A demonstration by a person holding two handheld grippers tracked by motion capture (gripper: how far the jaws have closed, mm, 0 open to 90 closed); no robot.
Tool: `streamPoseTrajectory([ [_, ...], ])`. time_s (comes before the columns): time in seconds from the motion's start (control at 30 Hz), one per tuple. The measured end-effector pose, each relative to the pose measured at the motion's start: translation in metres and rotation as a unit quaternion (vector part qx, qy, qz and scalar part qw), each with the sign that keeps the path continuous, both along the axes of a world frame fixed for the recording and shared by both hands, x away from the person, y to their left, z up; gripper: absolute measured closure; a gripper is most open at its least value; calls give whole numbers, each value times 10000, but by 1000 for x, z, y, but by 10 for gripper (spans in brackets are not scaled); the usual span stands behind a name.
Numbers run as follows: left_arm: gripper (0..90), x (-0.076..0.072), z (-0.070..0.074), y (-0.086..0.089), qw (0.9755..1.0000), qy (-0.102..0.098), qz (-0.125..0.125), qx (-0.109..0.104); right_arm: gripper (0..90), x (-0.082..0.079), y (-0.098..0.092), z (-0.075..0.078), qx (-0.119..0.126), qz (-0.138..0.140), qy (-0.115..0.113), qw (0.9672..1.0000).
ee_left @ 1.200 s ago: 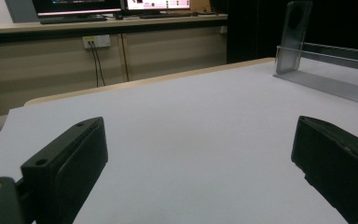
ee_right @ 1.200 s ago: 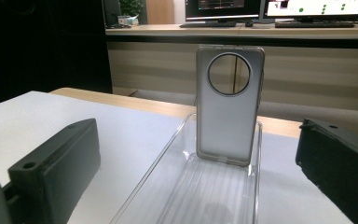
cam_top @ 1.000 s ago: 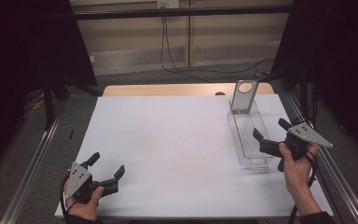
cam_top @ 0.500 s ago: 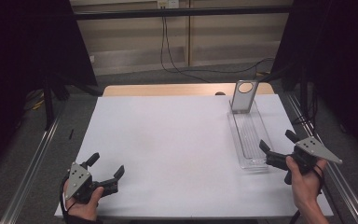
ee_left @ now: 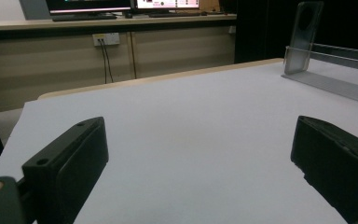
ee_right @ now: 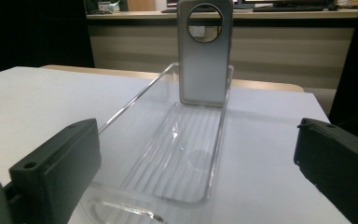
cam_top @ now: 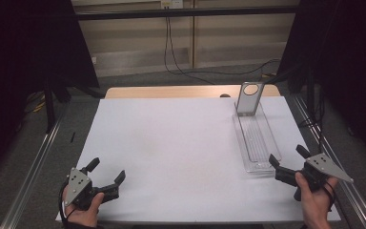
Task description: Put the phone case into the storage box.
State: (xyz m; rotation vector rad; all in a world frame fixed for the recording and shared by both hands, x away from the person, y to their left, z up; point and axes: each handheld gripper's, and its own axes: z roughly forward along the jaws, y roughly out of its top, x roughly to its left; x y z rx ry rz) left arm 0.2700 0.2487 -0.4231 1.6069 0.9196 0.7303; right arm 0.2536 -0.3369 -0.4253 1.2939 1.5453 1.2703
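- Table (cam_top: 171,143): white top.
- Tray (cam_top: 257,143): clear, along the right edge, just ahead of the right gripper (cam_top: 289,160).
- Case (cam_top: 248,98): grey, upright at the tray's far end.
- Right gripper: jaws spread, empty.
- Left gripper (cam_top: 107,174): near-left corner, spread wide, empty.

No text, label, brand, number or sign can be read anywhere here.

A grey phone case (cam_top: 247,98) stands upright at the far end of a clear ribbed tray (cam_top: 257,143).
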Motion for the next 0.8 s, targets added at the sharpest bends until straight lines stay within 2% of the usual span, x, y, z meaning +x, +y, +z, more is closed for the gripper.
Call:
streamPoseTrajectory([
  [0.1, 40, -1, 0, 3, 10000, -6, 50, -26, 1, -6, 1, -3, 4, -82, 2, 10000],
  [0.33, 40, -4, -1, 4, 10000, 37, 63, 8, 1, -17, 1, -8, -38, -78, 60, 9999],
  [0.4, 40, -4, -2, 4, 10000, 52, 17, -6, 0, -21, 1, -10, -76, -188, 44, 9998],
  [0.47, 40, -5, -2, 3, 9999, 33, 67, 85, 0, -24, 1, -11, -43, -193, 56, 9998],
  [0.57, 38, -4, -2, 0, 9999, 85, 20, 90, 0, -22, 0, -11, -10, -185, 56, 9998],
  [0.63, 36, -4, -2, -1, 9998, 32, -4, 201, 0, -20, 0, -12, 54, -177, 105, 9998],
  [0.67, 33, -4, -2, -1, 9999, 27, -19, 130, 0, -19, 0, -13, 86, -181, 133, 9997],
  [0.8, 29, -2, -2, -1, 9999, 77, -45, 76, 0, -17, 1, -14, 87, -144, 152, 9997],
])
